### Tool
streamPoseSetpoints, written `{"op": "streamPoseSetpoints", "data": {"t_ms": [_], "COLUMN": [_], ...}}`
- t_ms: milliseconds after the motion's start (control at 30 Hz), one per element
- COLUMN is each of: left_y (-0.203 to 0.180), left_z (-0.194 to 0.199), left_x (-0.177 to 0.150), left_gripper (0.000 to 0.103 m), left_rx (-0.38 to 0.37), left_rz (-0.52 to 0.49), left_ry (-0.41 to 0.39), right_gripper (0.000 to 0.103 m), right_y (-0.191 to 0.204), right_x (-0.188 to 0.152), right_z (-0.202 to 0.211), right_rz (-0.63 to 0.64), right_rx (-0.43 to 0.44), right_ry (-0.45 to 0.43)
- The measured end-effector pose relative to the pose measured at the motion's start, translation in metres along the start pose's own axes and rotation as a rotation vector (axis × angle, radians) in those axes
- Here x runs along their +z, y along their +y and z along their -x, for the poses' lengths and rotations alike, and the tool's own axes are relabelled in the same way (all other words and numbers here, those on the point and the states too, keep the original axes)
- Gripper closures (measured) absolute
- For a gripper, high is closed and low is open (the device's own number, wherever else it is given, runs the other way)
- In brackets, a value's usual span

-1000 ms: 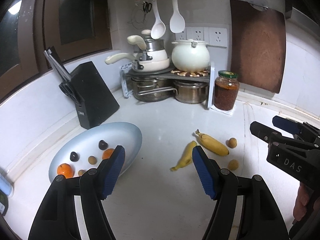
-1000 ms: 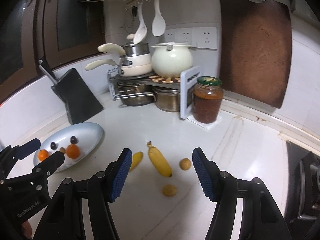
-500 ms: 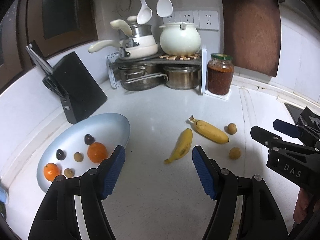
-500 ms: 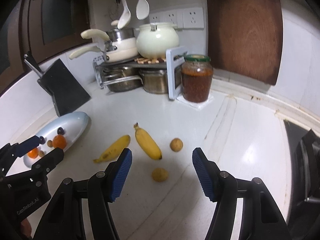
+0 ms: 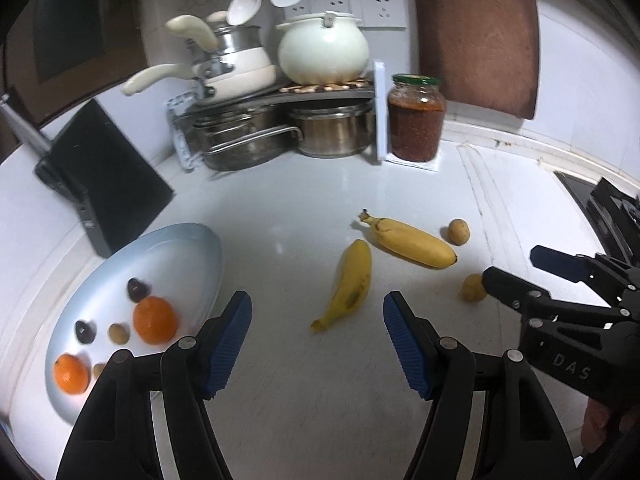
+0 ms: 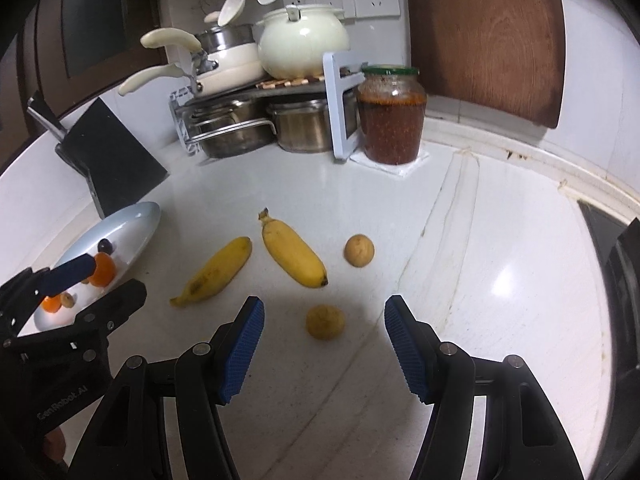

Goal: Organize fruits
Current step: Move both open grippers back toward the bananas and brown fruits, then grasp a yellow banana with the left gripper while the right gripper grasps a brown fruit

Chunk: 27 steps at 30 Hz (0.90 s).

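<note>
Left gripper: jaws being held apart, empty, near the slim yellow banana lying on the white desk. Right gripper: jaws apart around the small round tan fruit, not touching. Pale blue oval plate, far left, is carrying oranges.

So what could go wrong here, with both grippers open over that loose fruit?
The small round fruit before the right gripper could roll away if one finger nudges it first. The two bananas lie close together, so the left gripper might bump the second. The plate is already crowded, so fruit could knock together.
</note>
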<state>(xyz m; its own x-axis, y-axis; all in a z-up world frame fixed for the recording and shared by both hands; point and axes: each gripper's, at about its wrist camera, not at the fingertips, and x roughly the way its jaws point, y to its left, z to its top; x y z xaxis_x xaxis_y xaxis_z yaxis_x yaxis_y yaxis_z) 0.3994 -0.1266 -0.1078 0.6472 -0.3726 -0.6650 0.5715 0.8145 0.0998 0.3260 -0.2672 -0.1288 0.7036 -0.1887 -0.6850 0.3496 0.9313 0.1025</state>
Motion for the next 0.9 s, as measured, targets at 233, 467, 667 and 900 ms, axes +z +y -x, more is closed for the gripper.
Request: {"op": "streamPoseSetpoints", "data": {"t_ms": [233, 467, 667, 900], "left_y": [-0.005, -0.01, -0.013, -0.018], "left_z": [-0.023, -0.043, -0.058, -0.074], "left_x": [0.005, 0.009, 0.012, 0.018], "left_gripper": [0.041, 0.044, 0.046, 0.051], "left_rx": [-0.048, -0.085, -0.108, -0.116], "left_rz": [-0.056, -0.11, -0.126, -0.131], "left_ry": [0.027, 0.043, 0.061, 0.101], "right_gripper": [0.04, 0.046, 0.05, 0.054], "right_y": [-0.003, -0.002, -0.002, -0.003], "right_x": [-0.001, -0.003, -0.004, -0.004], "right_z": [-0.018, -0.031, -0.037, -0.044], "right_rz": [-0.016, -0.013, -0.014, -0.027], "right_rx": [-0.006, -0.004, 0.0, 0.007], "right_ry": [0.03, 0.058, 0.07, 0.087]}}
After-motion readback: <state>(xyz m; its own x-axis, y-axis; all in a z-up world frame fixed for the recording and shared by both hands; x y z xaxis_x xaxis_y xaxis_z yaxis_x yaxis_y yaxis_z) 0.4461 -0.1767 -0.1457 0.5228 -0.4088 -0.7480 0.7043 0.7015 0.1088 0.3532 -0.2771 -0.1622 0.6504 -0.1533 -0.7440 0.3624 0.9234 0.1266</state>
